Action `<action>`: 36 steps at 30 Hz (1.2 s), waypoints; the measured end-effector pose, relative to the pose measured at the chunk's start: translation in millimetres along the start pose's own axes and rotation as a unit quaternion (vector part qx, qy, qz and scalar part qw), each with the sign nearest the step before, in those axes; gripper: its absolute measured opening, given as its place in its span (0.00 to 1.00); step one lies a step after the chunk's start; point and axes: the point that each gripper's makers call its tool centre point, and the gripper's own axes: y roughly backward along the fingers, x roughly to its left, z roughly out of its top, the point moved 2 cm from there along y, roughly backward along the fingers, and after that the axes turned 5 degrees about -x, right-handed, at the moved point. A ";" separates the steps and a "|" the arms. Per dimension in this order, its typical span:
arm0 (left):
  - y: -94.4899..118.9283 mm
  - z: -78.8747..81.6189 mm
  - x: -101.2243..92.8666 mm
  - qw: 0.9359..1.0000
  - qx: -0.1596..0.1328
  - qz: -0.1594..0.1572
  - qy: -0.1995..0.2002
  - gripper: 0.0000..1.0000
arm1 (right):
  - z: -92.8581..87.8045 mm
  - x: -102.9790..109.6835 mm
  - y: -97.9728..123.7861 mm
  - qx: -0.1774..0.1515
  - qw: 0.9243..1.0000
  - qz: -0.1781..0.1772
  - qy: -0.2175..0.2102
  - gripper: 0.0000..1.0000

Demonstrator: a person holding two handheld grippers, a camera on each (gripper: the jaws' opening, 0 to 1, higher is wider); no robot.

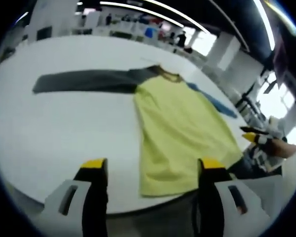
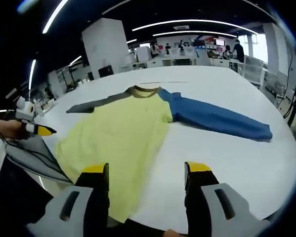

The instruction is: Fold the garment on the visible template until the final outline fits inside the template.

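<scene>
Nearest the lens in the left gripper view, the left gripper rises from six o'clock with its two yellow-tipped jaws spread wide apart, holding nothing and touching nothing. Between and just beyond the tips lies the hem of the garment, a long-sleeved shirt with a yellow body, spread flat on the white table. Its hem hangs close to the table's near edge. A dark grey sleeve stretches out toward ten o'clock, and a blue sleeve shows past the body toward two o'clock. At three o'clock the right gripper comes into this view, its yellow tips pointing toward the shirt; whether those tips are parted cannot be told from here.

Seen from the right gripper view, the right gripper also has its jaws set wide apart and empty, hovering over the table's near edge, with the left jaw above the yellow hem. The shirt lies from seven o'clock up to twelve, the blue sleeve running out to three o'clock and the grey sleeve to ten o'clock. The left gripper enters at nine o'clock, off the cloth.
</scene>
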 end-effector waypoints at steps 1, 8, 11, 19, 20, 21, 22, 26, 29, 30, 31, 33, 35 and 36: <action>-0.3 0.3 -1.1 1.000 0.000 -0.003 -0.001 0.70 | 1.2 -0.9 -0.5 -0.005 1.000 -0.001 -0.010 0.61; 1.5 -0.2 -3.3 1.000 0.001 -0.006 -0.004 0.70 | 8.0 -25.9 0.6 -0.025 0.998 -0.028 -0.058 0.60; 2.8 -1.0 -3.7 1.000 0.001 -0.005 -0.005 0.70 | 10.4 -37.3 1.2 -0.029 0.997 -0.036 -0.065 0.60; 3.5 -8.1 -6.0 1.000 0.011 -0.004 -0.003 0.70 | 11.7 -70.9 0.4 -0.024 0.996 -0.056 -0.066 0.59; 3.8 -8.2 -6.2 1.000 0.011 -0.004 -0.003 0.70 | 11.2 -74.9 0.1 -0.021 0.996 -0.058 -0.065 0.59; 4.3 -8.3 -6.2 1.000 0.011 -0.004 -0.003 0.70 | 10.9 -81.0 0.0 -0.019 0.996 -0.062 -0.064 0.58; 4.7 -8.0 -6.2 1.000 0.010 -0.003 -0.003 0.70 | 11.0 -85.6 0.0 -0.019 0.996 -0.065 -0.064 0.58; 6.6 -6.2 -5.0 1.000 0.007 0.002 -0.001 0.70 | 13.2 -101.9 0.2 -0.020 0.994 -0.080 -0.074 0.58; 7.3 -5.3 -3.6 1.000 0.004 0.006 0.000 0.70 | 17.4 -111.2 -0.3 -0.026 0.993 -0.087 -0.077 0.57; 7.5 -5.1 -3.1 1.000 0.003 0.007 0.000 0.70 | 18.9 -114.2 -1.0 -0.028 0.993 -0.089 -0.077 0.57; 7.6 -5.0 -3.1 1.000 0.003 0.008 0.000 0.70 | 19.7 -115.8 -1.4 -0.029 0.993 -0.091 -0.076 0.57; 8.2 -5.5 -2.9 1.000 0.004 0.010 0.000 0.70 | 21.1 -119.7 -3.1 -0.036 0.991 -0.095 -0.086 0.57; 8.4 -6.8 -3.0 1.000 0.008 0.011 -0.002 0.70 | 19.7 -124.4 -5.3 -0.039 0.990 -0.099 -0.096 0.57; 8.5 -6.9 -3.2 1.000 0.009 0.011 -0.002 0.70 | 19.0 -126.0 -5.8 -0.039 0.989 -0.101 -0.098 0.57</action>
